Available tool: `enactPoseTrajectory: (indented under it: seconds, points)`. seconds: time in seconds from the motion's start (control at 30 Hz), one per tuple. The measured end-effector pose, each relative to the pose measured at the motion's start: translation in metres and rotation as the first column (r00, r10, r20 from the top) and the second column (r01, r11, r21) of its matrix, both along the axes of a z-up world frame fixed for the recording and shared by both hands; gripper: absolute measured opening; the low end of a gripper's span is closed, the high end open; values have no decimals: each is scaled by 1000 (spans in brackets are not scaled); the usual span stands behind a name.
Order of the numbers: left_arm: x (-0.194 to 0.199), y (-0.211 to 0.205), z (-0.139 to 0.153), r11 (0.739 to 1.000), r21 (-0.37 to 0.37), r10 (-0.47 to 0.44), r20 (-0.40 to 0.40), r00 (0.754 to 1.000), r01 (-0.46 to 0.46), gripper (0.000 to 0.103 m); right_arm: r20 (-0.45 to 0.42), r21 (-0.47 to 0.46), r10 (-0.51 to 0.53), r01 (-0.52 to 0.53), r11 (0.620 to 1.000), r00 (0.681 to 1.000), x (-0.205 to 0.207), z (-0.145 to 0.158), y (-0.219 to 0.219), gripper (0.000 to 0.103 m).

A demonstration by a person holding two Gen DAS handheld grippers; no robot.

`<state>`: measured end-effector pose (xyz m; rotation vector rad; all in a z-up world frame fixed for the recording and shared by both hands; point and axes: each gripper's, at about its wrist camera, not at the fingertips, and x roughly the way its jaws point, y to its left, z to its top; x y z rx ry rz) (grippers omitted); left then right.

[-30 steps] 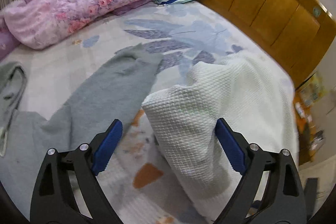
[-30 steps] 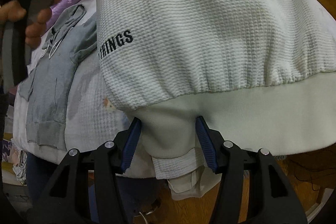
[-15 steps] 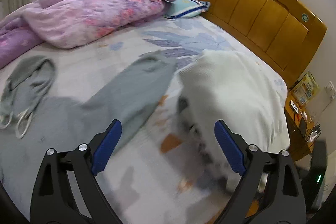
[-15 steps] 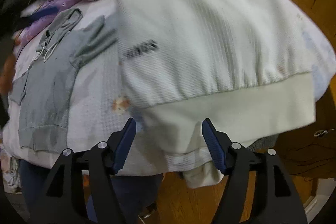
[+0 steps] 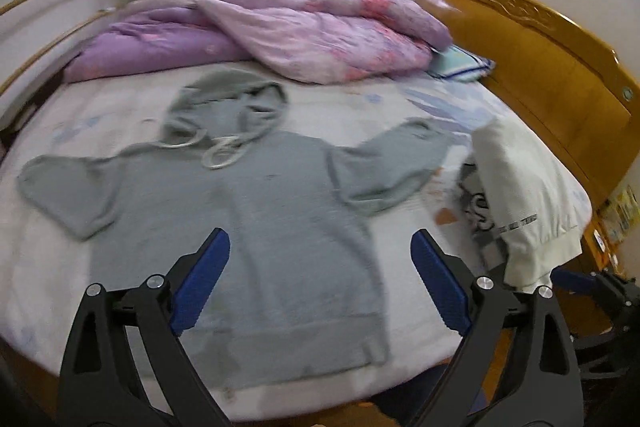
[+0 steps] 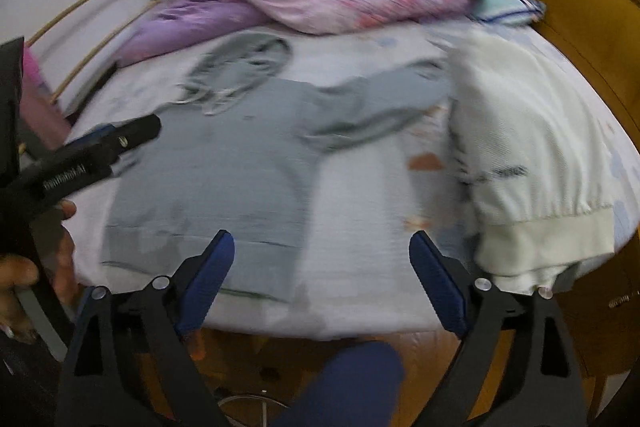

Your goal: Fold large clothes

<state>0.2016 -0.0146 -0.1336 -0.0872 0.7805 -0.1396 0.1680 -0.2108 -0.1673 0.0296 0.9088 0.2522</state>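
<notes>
Both claws are released and grasp nothing. The left claw (image 5: 320, 285) hangs over the lower body of the grey hoodie (image 5: 256, 235), its blue pads spread wide. The right claw (image 6: 322, 285) hangs off the near edge of the bed (image 6: 360, 227), just past the hoodie's hem, its pads equally far apart.

The hoodie lies flat on the bed, front up, hood (image 5: 228, 107) toward the quilt (image 5: 280, 35), both sleeves spread out to the sides. White drawstrings (image 5: 218, 149) curl below the hood. To the hoodie's right lies the folded white sweater (image 5: 524, 195), near the headboard (image 5: 552, 59), its ribbed hem hanging slightly over the bed edge.

The left wrist view shows the whole hoodie, including its left sleeve (image 5: 60, 187), and it shows dark printed fabric (image 5: 476, 203) peeking out beside the sweater. It also catches part of the right claw low on the right, past the sweater's hem.

The right wrist view hides that left sleeve behind the left claw's black body (image 6: 100, 151), which enters from the left with a hand (image 6: 40, 259) gripping it. This view shows the sweater's hem (image 6: 548, 235) more fully, along with the wooden floor (image 6: 248, 359) below the bed and a dark blue trouser leg (image 6: 352, 383). Both views are motion-blurred, the right one more so.
</notes>
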Motion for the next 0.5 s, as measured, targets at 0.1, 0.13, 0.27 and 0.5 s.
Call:
enactPoseTrajectory:
  seconds: [0.1,0.13,0.27,0.5]
  points:
    - [-31,31,9,999,10,48,16,999,-48,93,32,0,26,-26,1000,999,-16,11,27,86]
    - [-41,40,12,998,4,56,18,998,-56,93,38,4,31,-31,1000,999,-20,14,33,86]
    - [-76,56,28,995,22,99,65,993,-100,93,89,0,27,-27,1000,996,-41,30,57,89]
    - [-129,59,59,992,37,112,174,978,-120,96,189,-17,-25,29,999,982,-82,57,63,93]
